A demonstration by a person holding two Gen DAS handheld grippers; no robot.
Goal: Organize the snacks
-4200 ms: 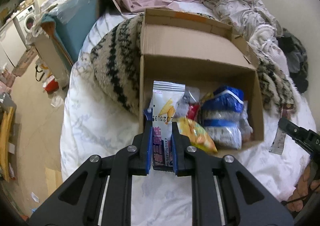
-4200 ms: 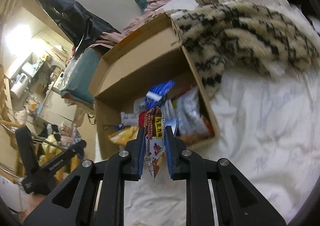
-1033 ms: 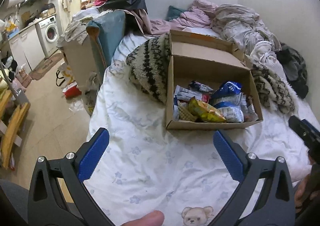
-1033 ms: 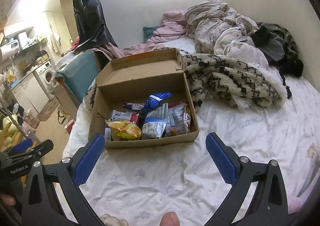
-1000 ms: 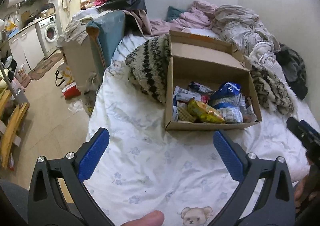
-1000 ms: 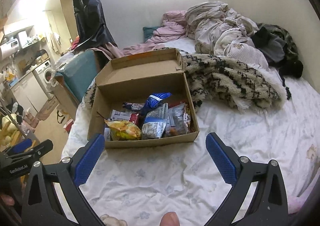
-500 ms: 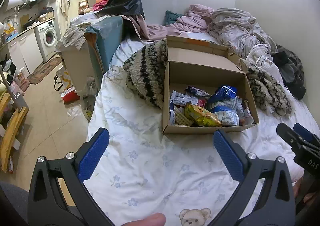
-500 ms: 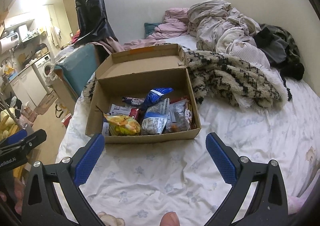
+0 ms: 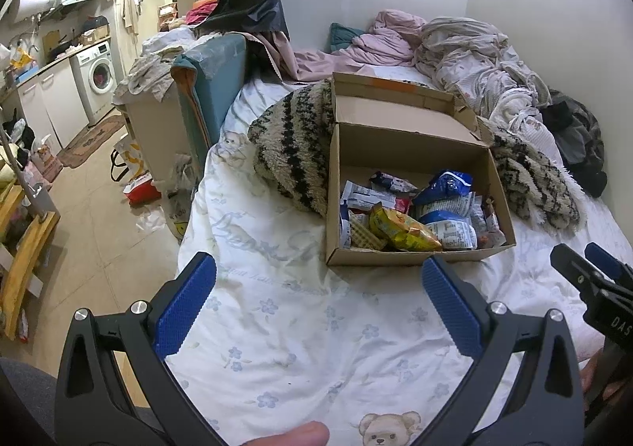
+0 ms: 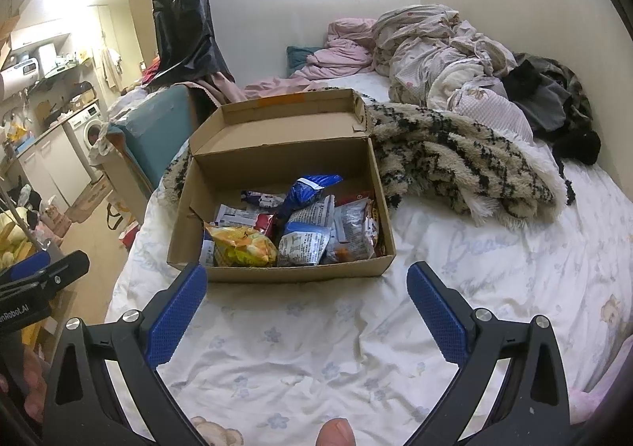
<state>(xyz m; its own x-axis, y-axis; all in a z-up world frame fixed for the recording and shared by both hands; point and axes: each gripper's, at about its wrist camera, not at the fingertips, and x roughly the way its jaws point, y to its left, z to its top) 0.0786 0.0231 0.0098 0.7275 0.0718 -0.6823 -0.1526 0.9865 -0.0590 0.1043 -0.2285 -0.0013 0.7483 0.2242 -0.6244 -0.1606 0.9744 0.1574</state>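
Ahead of the left gripper (image 9: 318, 301) and right gripper (image 10: 306, 305), both spread wide and empty above the bedsheet (image 10: 316, 347), sits a cardboard box (image 10: 300, 270) full of snack packets (image 10: 304, 228).

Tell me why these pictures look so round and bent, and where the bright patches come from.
Both views use a fisheye lens: black corners, curved walls. Left view: glare whitens the wall above the box. Right view: a lamp burns out the upper left, while the snacks stay sharp.

The box (image 10: 277, 272) sits mid-frame on the bed (image 10: 316, 347), snack packets (image 10: 292, 224) inside it. A blanket (image 10: 455, 169) lies to its right, a washing machine (image 10: 85, 129) far left.
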